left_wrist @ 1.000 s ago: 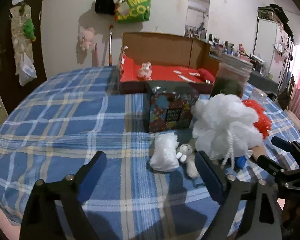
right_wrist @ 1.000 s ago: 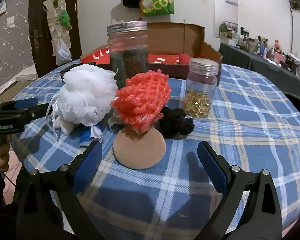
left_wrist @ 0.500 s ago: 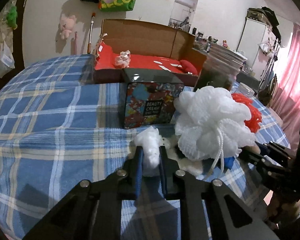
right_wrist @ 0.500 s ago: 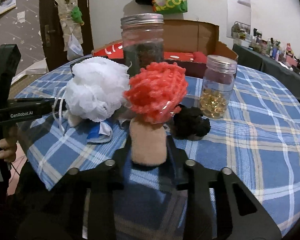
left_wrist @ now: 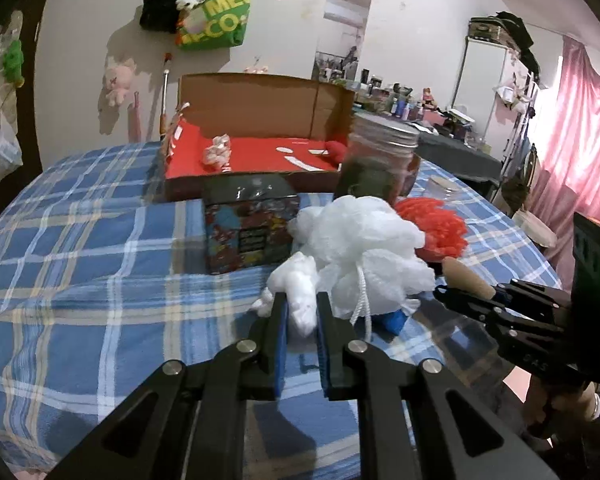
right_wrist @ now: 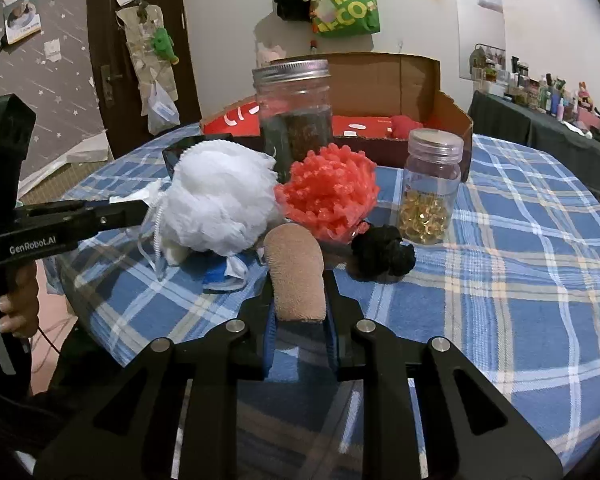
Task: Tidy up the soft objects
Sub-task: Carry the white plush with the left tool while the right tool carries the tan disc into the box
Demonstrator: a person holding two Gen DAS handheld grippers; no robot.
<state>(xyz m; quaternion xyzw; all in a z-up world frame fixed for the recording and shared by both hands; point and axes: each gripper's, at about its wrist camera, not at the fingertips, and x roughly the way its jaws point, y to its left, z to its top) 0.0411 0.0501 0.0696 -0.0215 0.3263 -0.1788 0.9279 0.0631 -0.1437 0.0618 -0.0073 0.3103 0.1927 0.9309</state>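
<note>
My left gripper (left_wrist: 301, 305) is shut on a small white fluffy piece (left_wrist: 296, 280), held just above the blue plaid tablecloth (left_wrist: 80, 264). Behind it sit a white bath pouf (left_wrist: 364, 240) and a red pouf (left_wrist: 436, 228). My right gripper (right_wrist: 299, 282) has its jaws still closing on a tan round pad (right_wrist: 296, 268); the pads squeeze it into an upright fold. From the left wrist that pad (left_wrist: 466, 278) pokes out of the right gripper (left_wrist: 446, 295). A black soft bundle (right_wrist: 384, 252) lies right of the pad. In the right wrist view the left gripper (right_wrist: 140, 208) reaches in beside the white pouf (right_wrist: 220, 200).
An open cardboard box (left_wrist: 260, 100) with a red lining stands at the back, holding a small pink toy and a red soft item. A patterned tin (left_wrist: 248, 224), a tall dark jar (right_wrist: 296, 120) and a jar of gold beads (right_wrist: 430, 192) crowd the poufs. A blue item (right_wrist: 220, 276) lies under the white pouf.
Both grippers went from wide open to shut. The left one closed on the white fluffy piece and rose a little with it. The right one pinched the flat tan pad into a fold.
</note>
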